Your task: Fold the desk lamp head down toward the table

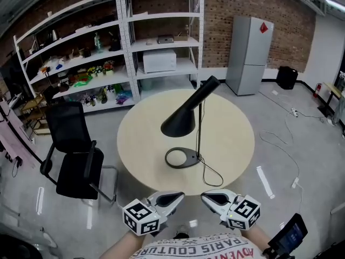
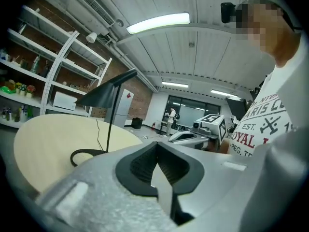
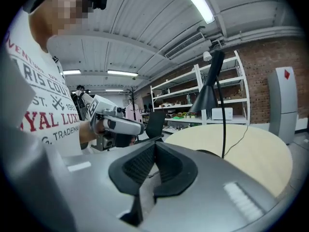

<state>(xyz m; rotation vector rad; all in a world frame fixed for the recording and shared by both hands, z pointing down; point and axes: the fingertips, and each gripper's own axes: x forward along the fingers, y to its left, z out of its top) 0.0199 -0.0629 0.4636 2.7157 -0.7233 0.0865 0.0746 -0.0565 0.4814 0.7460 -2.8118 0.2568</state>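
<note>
L gripper (image 1: 181,195), R gripper (image 1: 204,195) shut | desk lamp (image 1: 182,120) — well ahead

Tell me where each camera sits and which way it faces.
Head view: on the person's head, looking steeply down at the desk lamp on the round table; left tool, right tool and shirt at the bottom.
Left gripper view: on the left tool, facing the right tool; own shut jaws, shirt.
Right gripper view: on the right tool, facing the left tool and shelves; own shut jaws, shirt.
Shared: all show the desk lamp and round table.
</note>
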